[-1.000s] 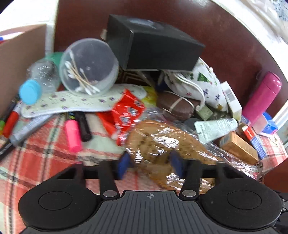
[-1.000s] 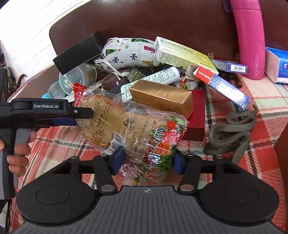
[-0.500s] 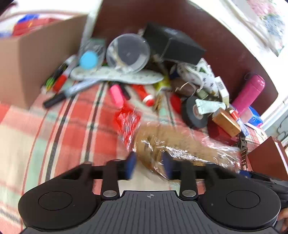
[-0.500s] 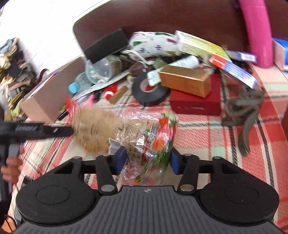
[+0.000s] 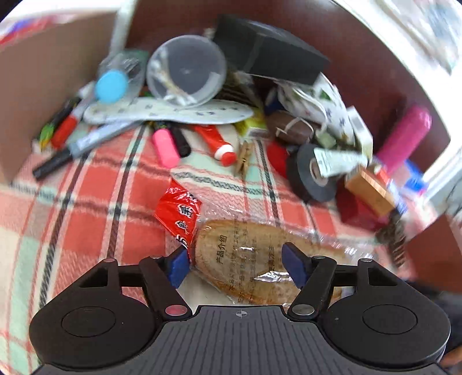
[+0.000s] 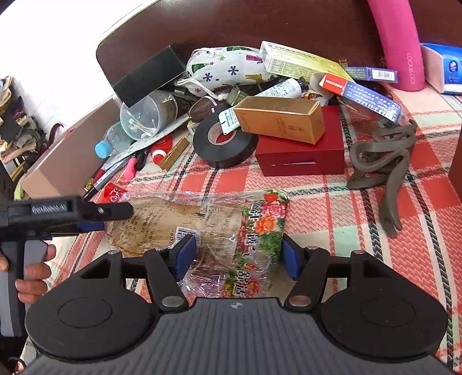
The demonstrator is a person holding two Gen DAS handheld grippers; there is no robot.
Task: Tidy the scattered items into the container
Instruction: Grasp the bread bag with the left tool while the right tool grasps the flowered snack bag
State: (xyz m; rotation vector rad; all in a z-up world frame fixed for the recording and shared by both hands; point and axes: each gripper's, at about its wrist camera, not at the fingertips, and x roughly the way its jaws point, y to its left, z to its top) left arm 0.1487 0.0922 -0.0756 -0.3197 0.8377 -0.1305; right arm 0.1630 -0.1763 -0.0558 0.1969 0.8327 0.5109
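Observation:
A clear plastic bag of brown insoles (image 5: 254,259) with a flowered end (image 6: 260,228) lies on the plaid cloth. My left gripper (image 5: 235,264) is open with its blue pads on either side of the bag's brown end; it also shows in the right wrist view (image 6: 95,216). My right gripper (image 6: 238,253) is open around the flowered end. A red snack packet (image 5: 179,213) lies against the bag. The cardboard box (image 5: 43,95) stands at the left, also seen in the right wrist view (image 6: 66,161).
A heap lies behind: black tape roll (image 6: 225,141), red box (image 6: 303,153), gold box (image 6: 280,118), cotton-swab jar (image 6: 147,115), markers (image 5: 164,144), white insole (image 5: 173,111), printed pouch (image 6: 228,67), pink flask (image 6: 398,43), grey strap (image 6: 378,164). A dark headboard (image 6: 260,20) backs it.
Both grippers pulled the insole bag out of the heap toward me and set it on the cloth. Both then opened wider. The tape roll now stands uncovered.

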